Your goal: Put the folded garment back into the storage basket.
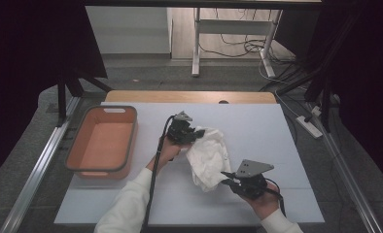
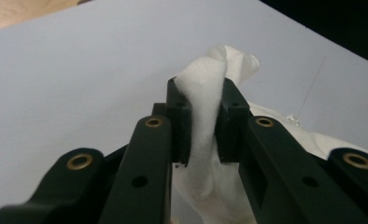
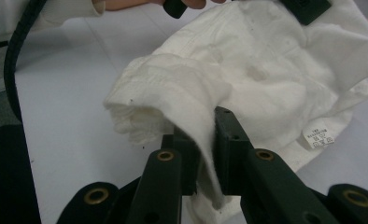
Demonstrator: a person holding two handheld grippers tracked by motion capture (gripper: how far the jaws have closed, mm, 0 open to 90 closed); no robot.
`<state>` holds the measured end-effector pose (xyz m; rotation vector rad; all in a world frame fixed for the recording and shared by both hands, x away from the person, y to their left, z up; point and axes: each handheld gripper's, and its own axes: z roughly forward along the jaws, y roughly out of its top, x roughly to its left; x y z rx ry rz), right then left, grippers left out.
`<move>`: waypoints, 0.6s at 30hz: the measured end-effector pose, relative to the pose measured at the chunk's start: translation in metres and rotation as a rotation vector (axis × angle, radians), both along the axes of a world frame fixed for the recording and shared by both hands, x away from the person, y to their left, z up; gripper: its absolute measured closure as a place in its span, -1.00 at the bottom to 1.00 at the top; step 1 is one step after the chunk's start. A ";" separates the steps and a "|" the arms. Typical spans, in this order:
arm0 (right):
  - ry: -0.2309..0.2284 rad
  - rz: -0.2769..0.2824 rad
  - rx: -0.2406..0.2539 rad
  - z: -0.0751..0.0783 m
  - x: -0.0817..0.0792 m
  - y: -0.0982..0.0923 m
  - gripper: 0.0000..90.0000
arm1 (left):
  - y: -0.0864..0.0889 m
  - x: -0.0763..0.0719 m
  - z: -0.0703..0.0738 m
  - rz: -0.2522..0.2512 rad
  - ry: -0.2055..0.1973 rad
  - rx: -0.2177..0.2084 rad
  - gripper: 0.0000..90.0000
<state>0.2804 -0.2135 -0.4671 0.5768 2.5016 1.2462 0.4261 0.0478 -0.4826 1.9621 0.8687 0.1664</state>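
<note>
White cloth (image 1: 208,156) mid-table, held off table (image 1: 257,121) between both tongs. Left gripper (image 1: 195,133) nipped on upper fold, jaws narrow, fabric pinched between pads (image 2: 181,122). Right gripper (image 1: 230,178) clamped on lower edge likewise — near front edge. Step judged: spreading or folding in air. Next likely calls for even pull, then carry toward orange basket (image 1: 75,145) at left edge — guess only.

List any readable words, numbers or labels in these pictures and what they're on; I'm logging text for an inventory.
No text is legible.
Care tag sewn on the white cloth: printed marks show in the right gripper view, too small and blurred to read.
Orange basket, table: no markings visible.
</note>
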 end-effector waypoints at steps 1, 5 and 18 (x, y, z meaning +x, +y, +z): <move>-0.006 -0.004 0.008 0.001 0.000 0.000 0.79 | 0.001 -0.001 0.002 0.001 -0.005 -0.004 0.73; -0.012 -0.008 0.031 0.005 -0.001 -0.001 0.78 | 0.005 -0.002 0.006 0.008 -0.014 -0.020 0.73; 0.005 0.017 0.067 0.008 0.000 0.008 0.79 | 0.017 -0.009 0.021 0.022 -0.032 -0.041 0.73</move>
